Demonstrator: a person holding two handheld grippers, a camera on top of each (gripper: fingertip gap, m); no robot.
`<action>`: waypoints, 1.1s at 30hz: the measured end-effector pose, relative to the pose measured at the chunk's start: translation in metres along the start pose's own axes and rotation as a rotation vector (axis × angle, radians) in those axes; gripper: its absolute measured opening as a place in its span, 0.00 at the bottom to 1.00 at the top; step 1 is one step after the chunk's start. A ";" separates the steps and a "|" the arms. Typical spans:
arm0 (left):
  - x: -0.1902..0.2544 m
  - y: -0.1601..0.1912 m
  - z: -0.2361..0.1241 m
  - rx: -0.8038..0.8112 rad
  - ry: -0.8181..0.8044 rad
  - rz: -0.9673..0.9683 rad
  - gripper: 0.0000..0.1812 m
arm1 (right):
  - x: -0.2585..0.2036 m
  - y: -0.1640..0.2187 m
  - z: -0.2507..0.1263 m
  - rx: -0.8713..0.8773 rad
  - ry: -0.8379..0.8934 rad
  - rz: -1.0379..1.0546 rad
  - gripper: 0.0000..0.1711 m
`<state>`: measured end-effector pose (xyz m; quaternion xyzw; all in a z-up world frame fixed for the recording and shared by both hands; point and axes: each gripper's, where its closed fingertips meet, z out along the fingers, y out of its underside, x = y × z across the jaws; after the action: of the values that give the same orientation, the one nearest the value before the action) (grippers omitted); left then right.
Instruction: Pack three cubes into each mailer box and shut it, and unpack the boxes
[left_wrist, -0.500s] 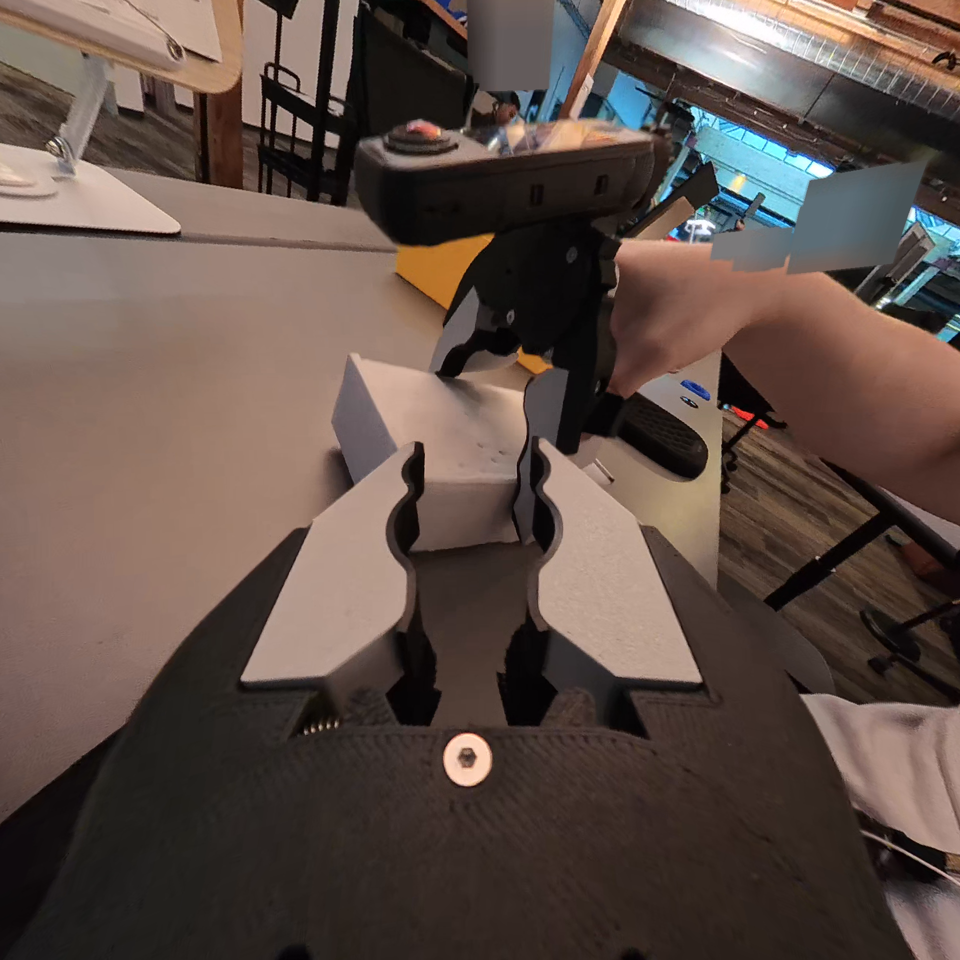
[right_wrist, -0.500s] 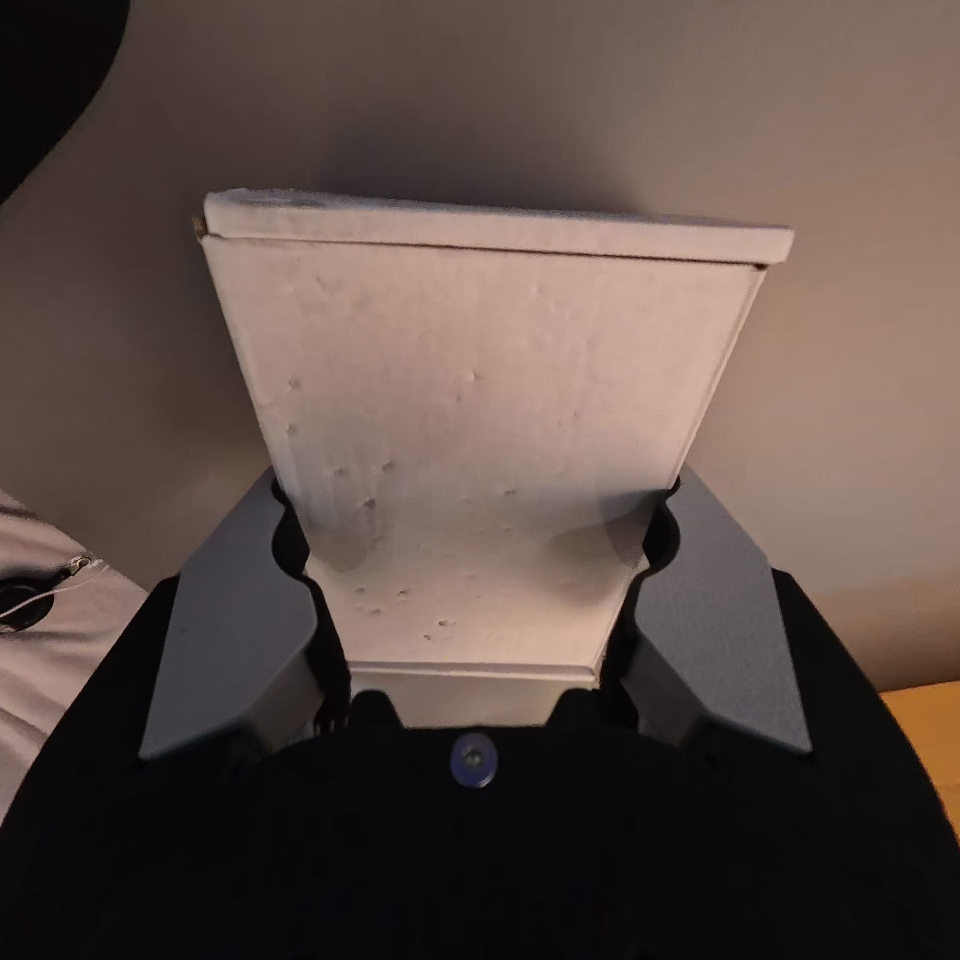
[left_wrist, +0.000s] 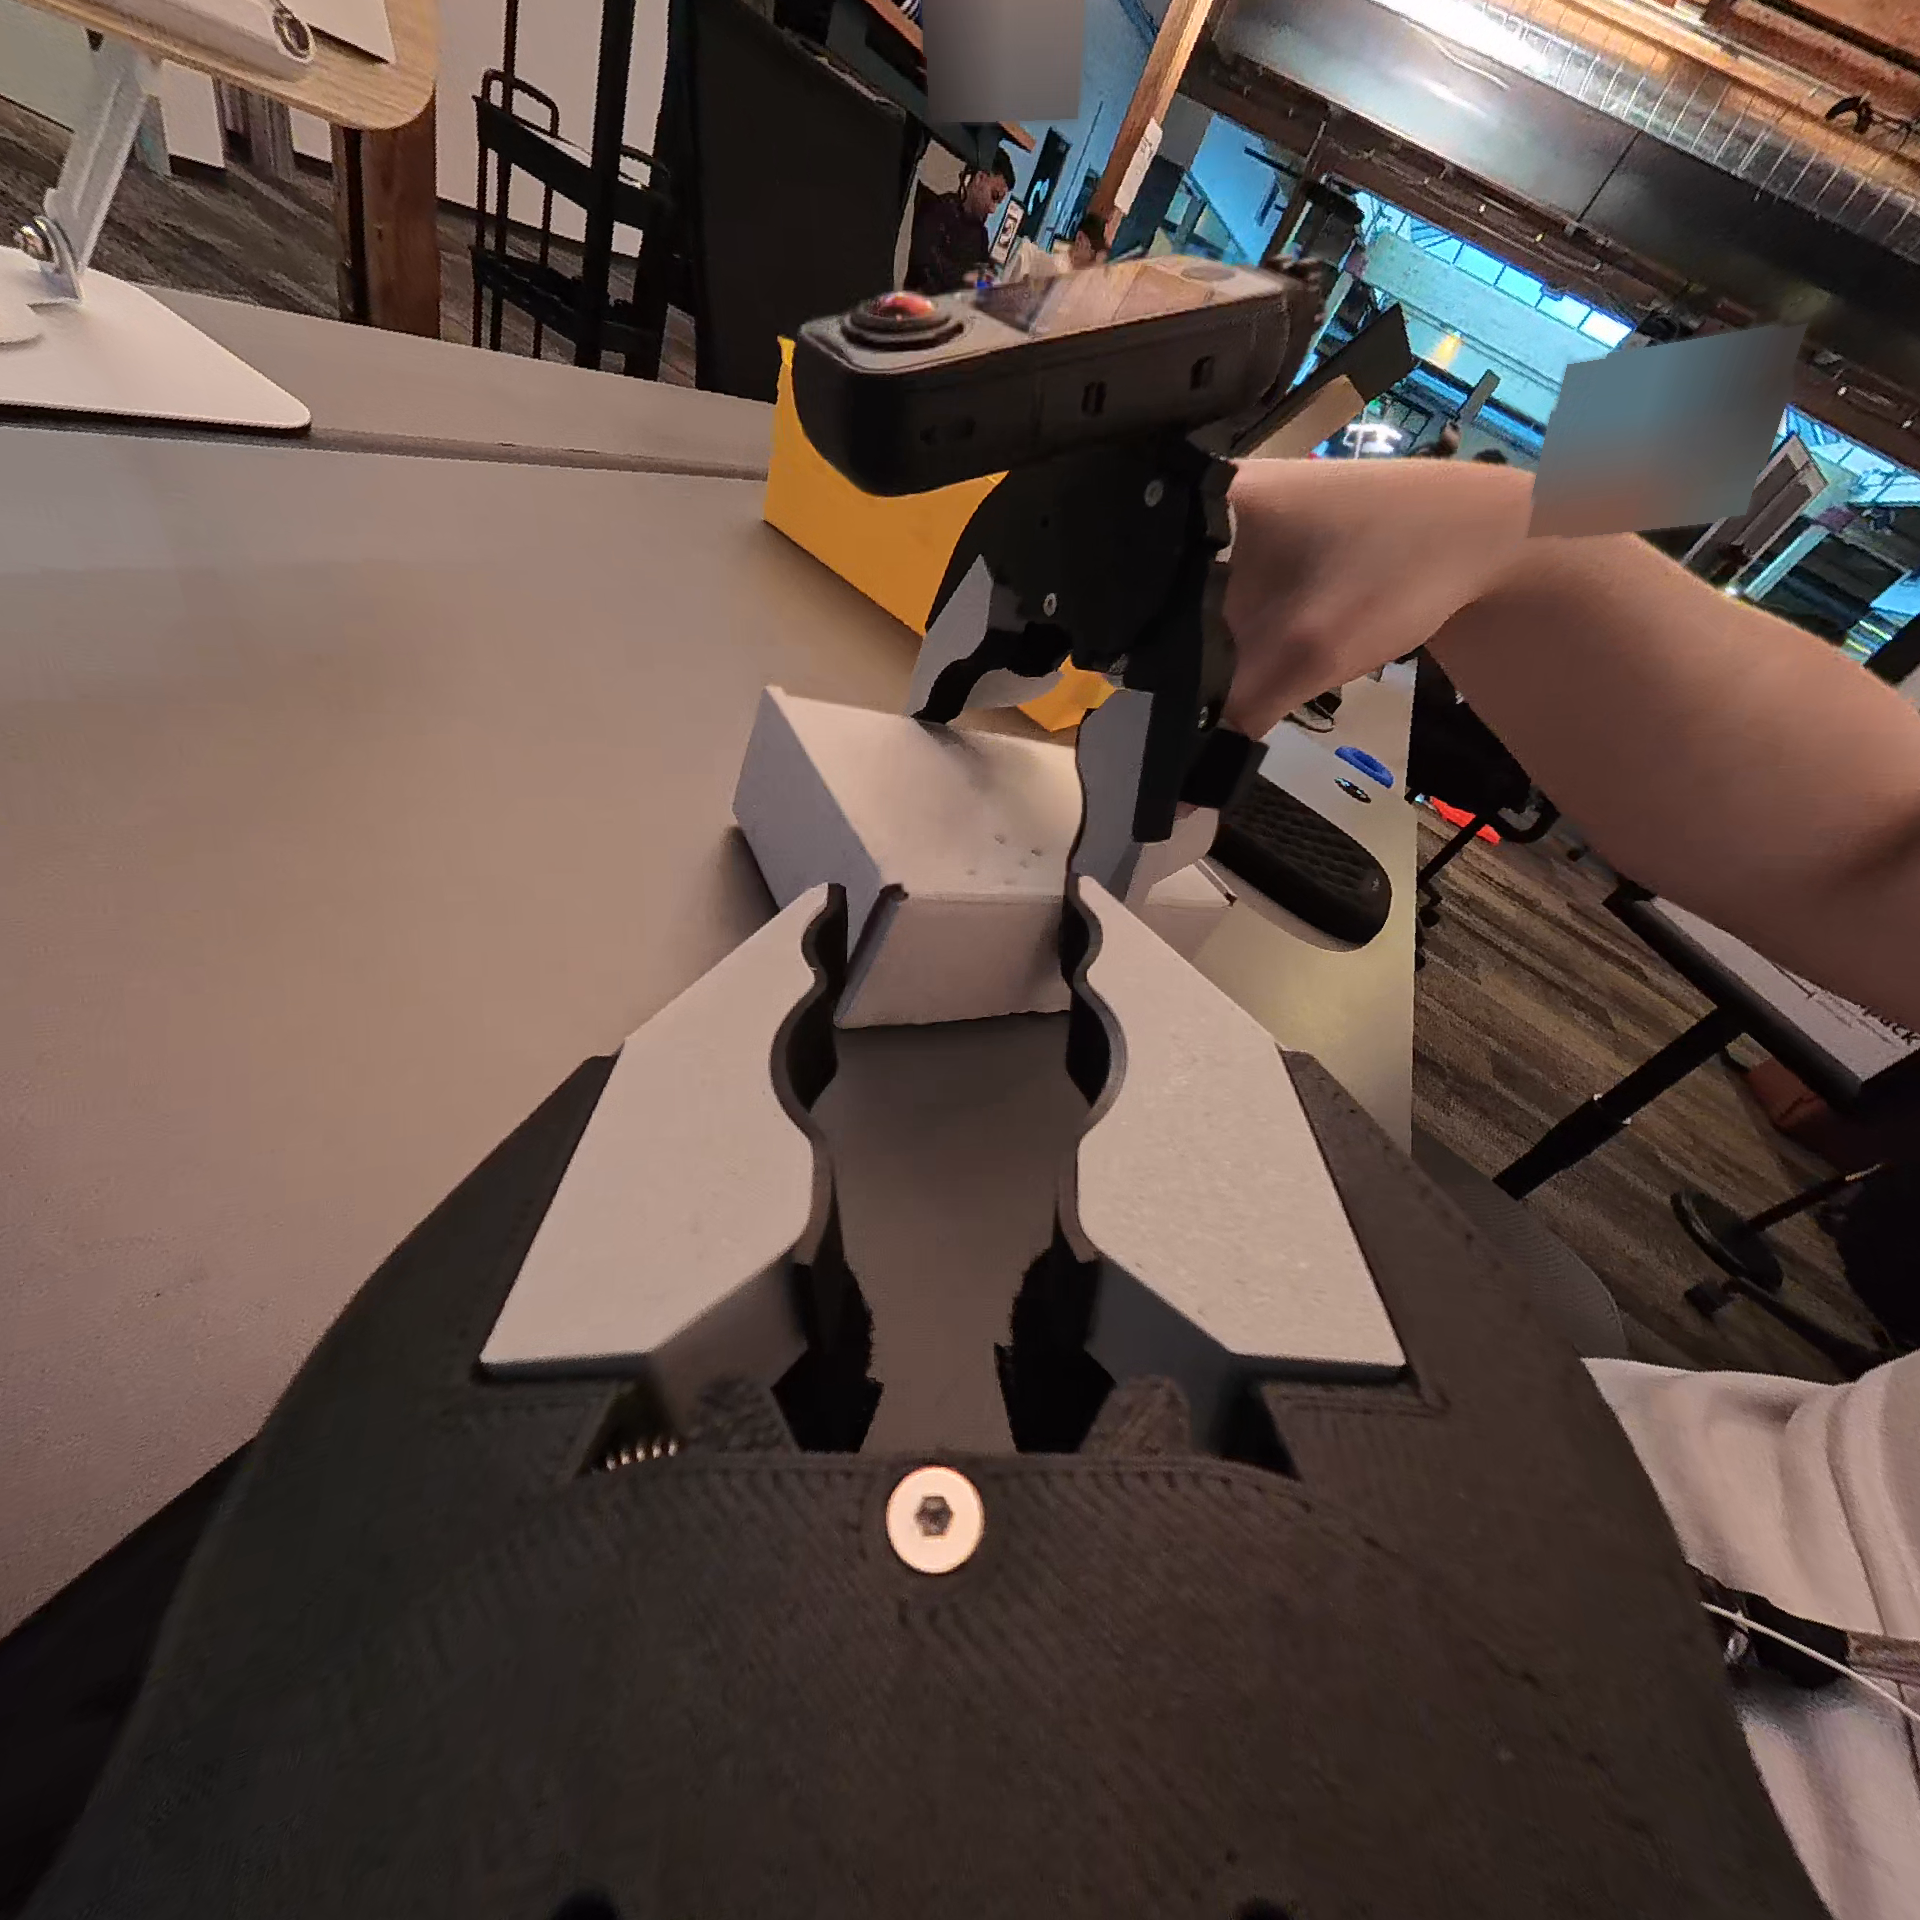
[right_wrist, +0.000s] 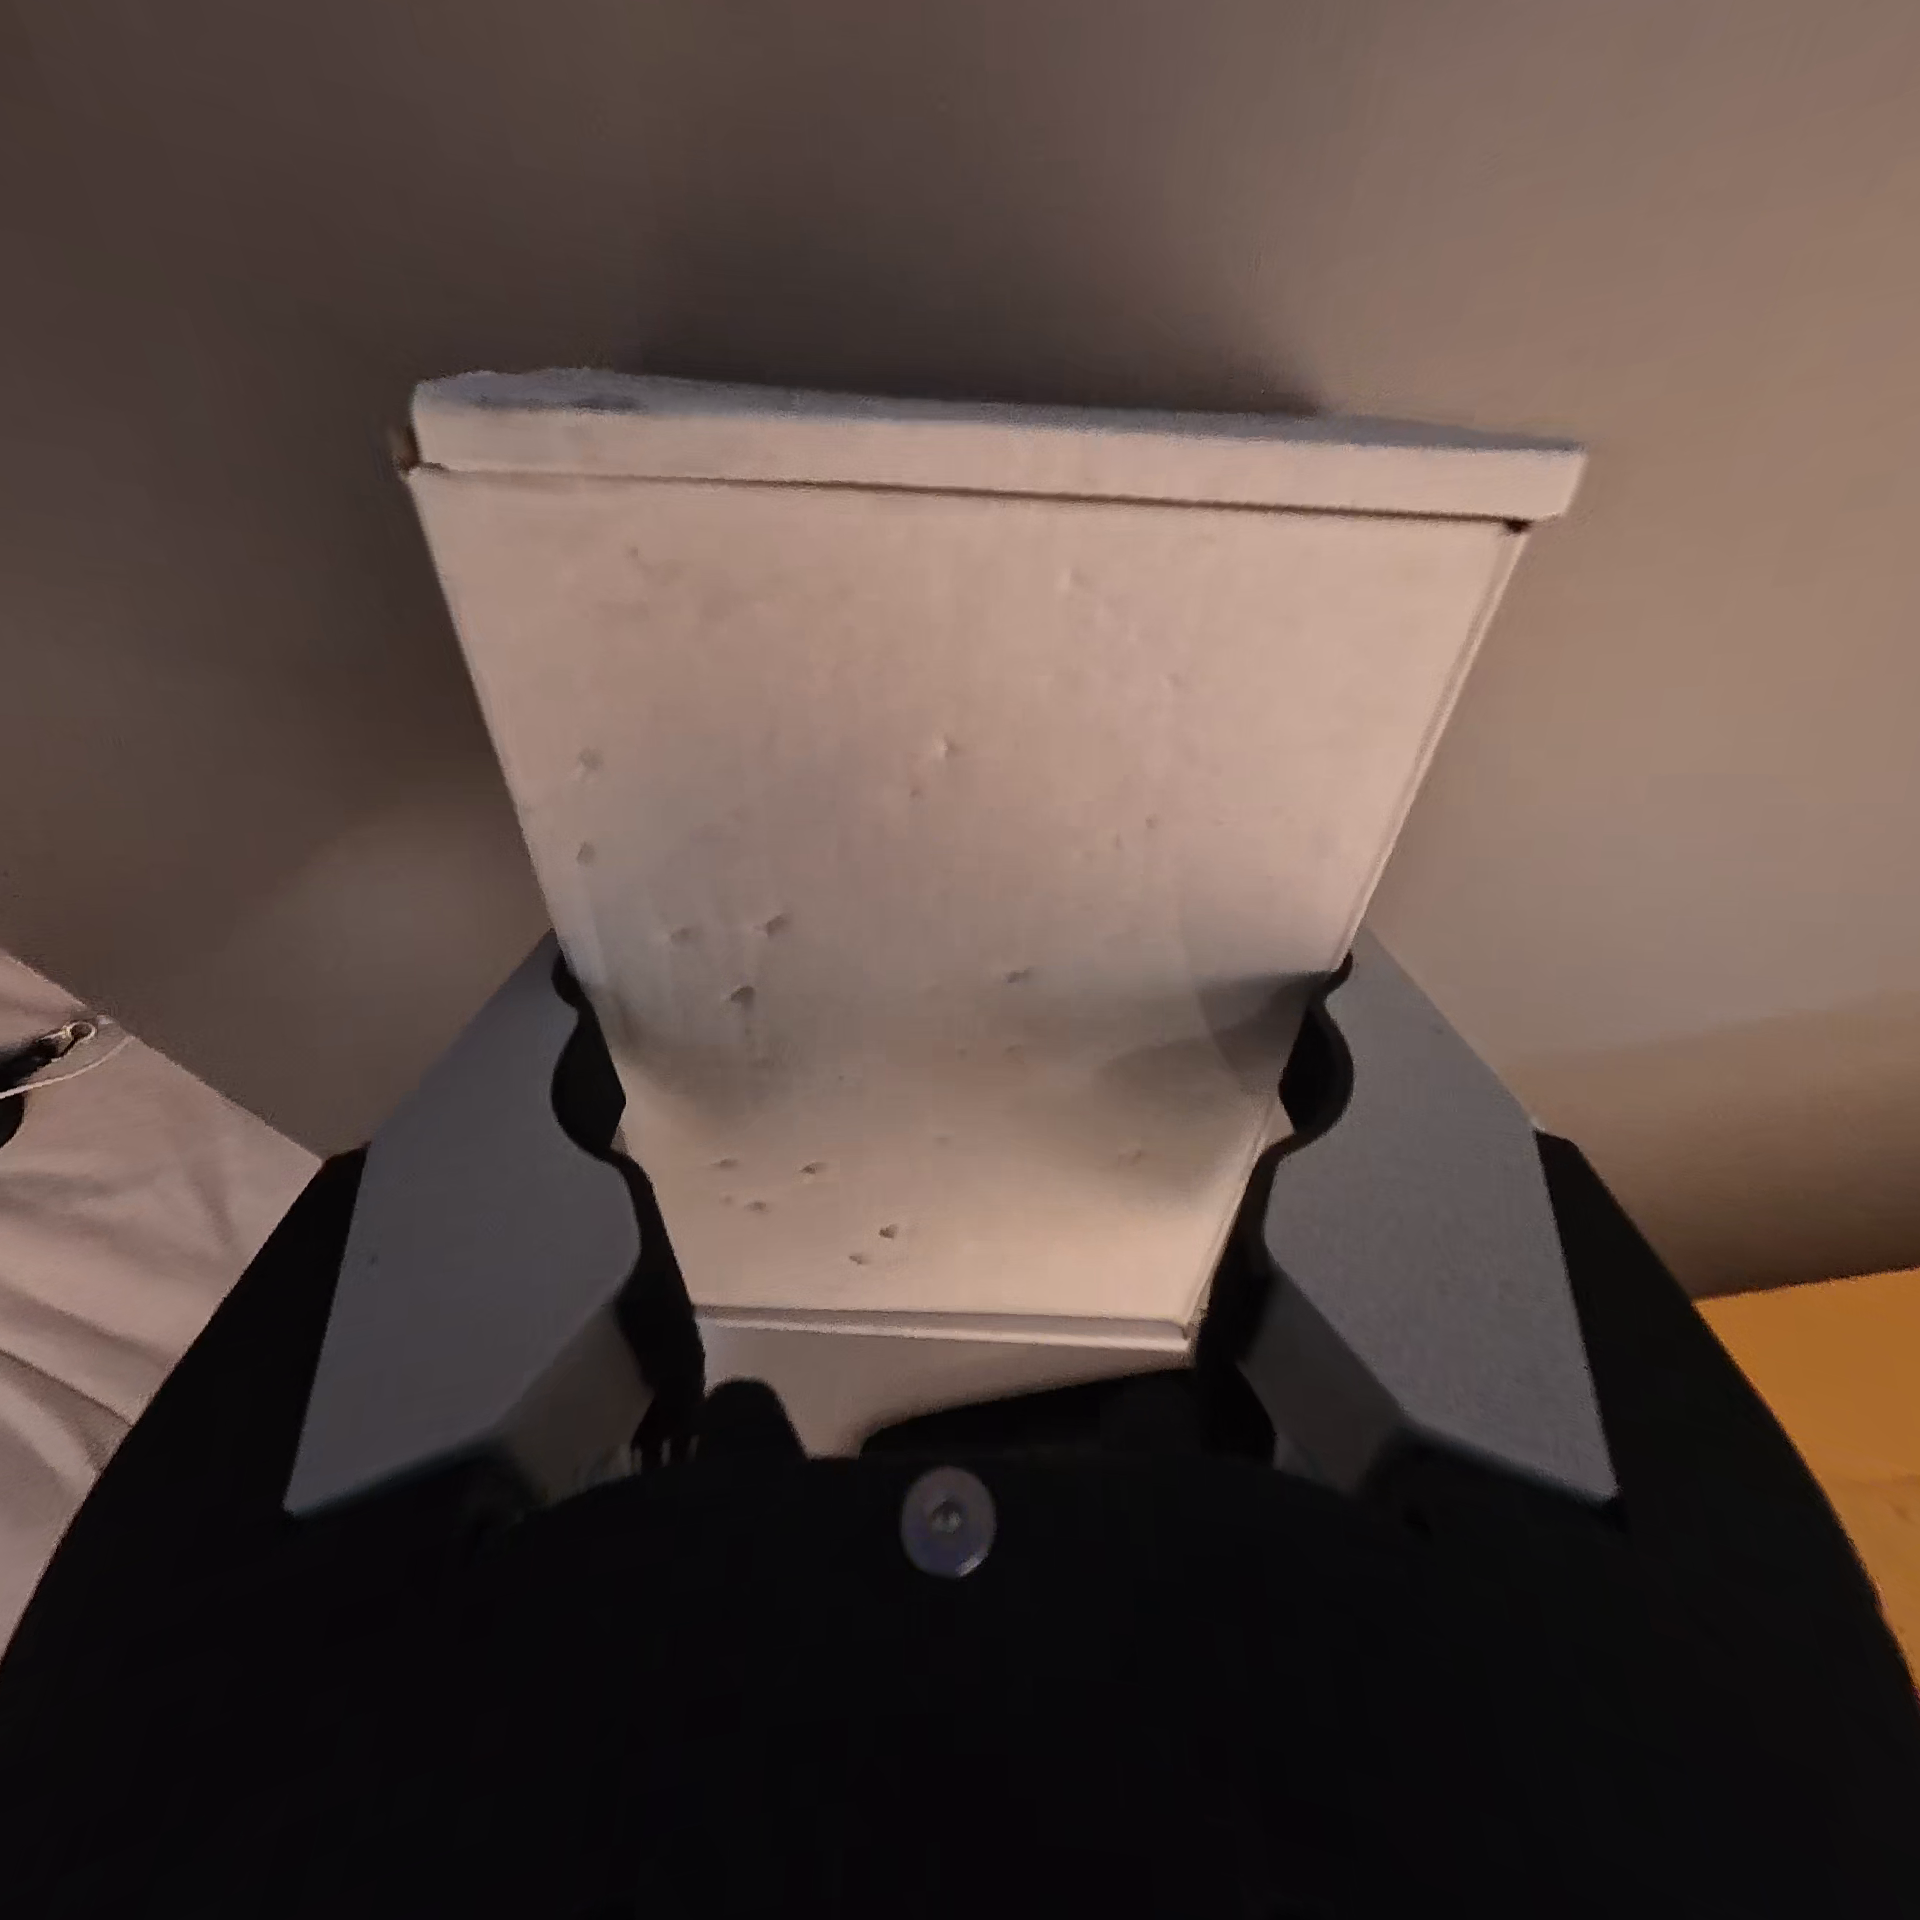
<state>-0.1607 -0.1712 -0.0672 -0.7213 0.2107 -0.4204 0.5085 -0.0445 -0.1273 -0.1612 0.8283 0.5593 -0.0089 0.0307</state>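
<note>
While the white mailer box (left_wrist: 935, 831) sits flat on the grey table (left_wrist: 364, 727), both tools are working it at once. It's a small cardboard box, lid down and closed, matte white with a scatter of little dents and pockmarks across the top face. From the right wrist view the box (right_wrist: 966, 883) fills the frame: the lid's front lip folds over the far edge, a thin seam runs just beneath it, and the far corners look slightly scuffed.

Right gripper (right_wrist: 951, 1049) now: its two grey fingers sit either side of the box, spread wide, inner faces against the box's side walls near the near end. It's clamped across the width of the box. In the left wrist view the same right gripper (left_wrist: 1013, 790) comes down from above, held by a person's hand (left_wrist: 1330, 592), with one tip on the lid and the other down the box's right side.

Left gripper (left_wrist: 951, 914): fingers parted only a little, tips reaching the near end wall of the box, one at each edge of that short face. Whether they are actually squeezing it or just touching, I cannot tell from here.

Beyond the box a yellow box (left_wrist: 873, 530) stands on the table, partly hidden by the right tool. A black perforated pad (left_wrist: 1299, 862) lies by the table's right edge.
</note>
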 end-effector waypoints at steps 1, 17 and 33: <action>0.000 0.000 0.000 0.000 0.000 0.000 0.22 | 0.001 -0.001 0.001 0.009 -0.002 0.004 0.77; 0.001 0.002 0.001 -0.009 0.000 0.007 0.22 | 0.008 0.010 0.011 -0.029 0.085 -0.017 0.86; 0.002 0.001 0.000 -0.004 0.003 0.010 0.21 | 0.025 0.022 -0.021 -0.043 0.149 -0.068 0.79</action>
<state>-0.1590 -0.1731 -0.0673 -0.7205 0.2159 -0.4185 0.5090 -0.0152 -0.1113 -0.1401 0.8064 0.5878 0.0638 0.0065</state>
